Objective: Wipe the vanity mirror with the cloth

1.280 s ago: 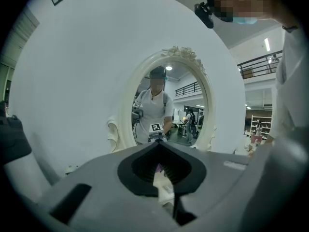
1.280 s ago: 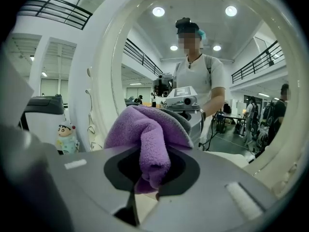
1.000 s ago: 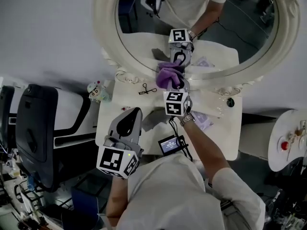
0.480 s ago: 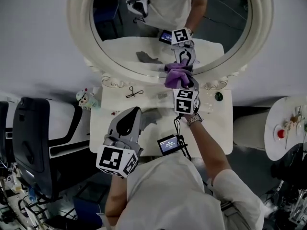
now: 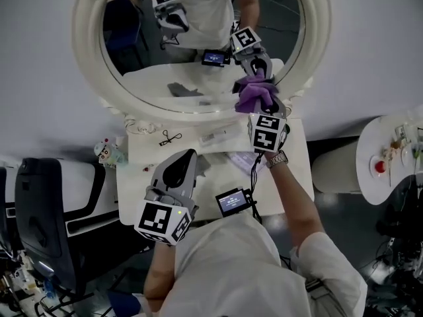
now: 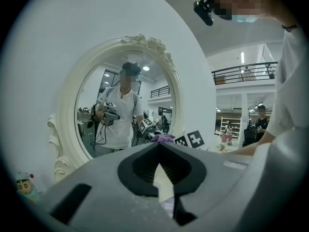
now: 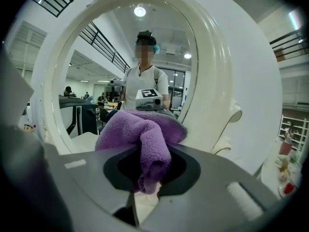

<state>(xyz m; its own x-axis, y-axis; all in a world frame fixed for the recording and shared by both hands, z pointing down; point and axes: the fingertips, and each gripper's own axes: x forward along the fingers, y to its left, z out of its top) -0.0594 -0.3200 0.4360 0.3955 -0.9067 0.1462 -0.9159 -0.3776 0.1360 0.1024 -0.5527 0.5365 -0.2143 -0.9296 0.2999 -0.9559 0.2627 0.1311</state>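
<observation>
The oval vanity mirror [image 5: 192,51] in its white ornate frame [image 5: 89,78] stands at the back of the white table [image 5: 142,177]. My right gripper [image 5: 261,107] is shut on a purple cloth [image 5: 254,91] and presses it against the lower right of the glass, close to the frame. In the right gripper view the bunched cloth [image 7: 140,129] fills the jaws, with the glass [image 7: 96,81] just ahead. My left gripper [image 5: 185,156] hovers over the table's front, shut and empty. Its own view faces the mirror [image 6: 120,105] from a distance, with the cloth [image 6: 164,138] small beyond the left gripper [image 6: 157,146].
On the table lie an eyelash curler [image 5: 168,137], a flat packet [image 5: 215,136] and a small screen device [image 5: 232,201]. A little figurine [image 5: 106,152] stands at the table's left edge. A black chair [image 5: 46,203] is at the left, a round side table [image 5: 390,164] at the right.
My right gripper has carried the cloth rightward and up along the mirror's lower edge toward the right side of the frame. The left gripper has stayed in place.
</observation>
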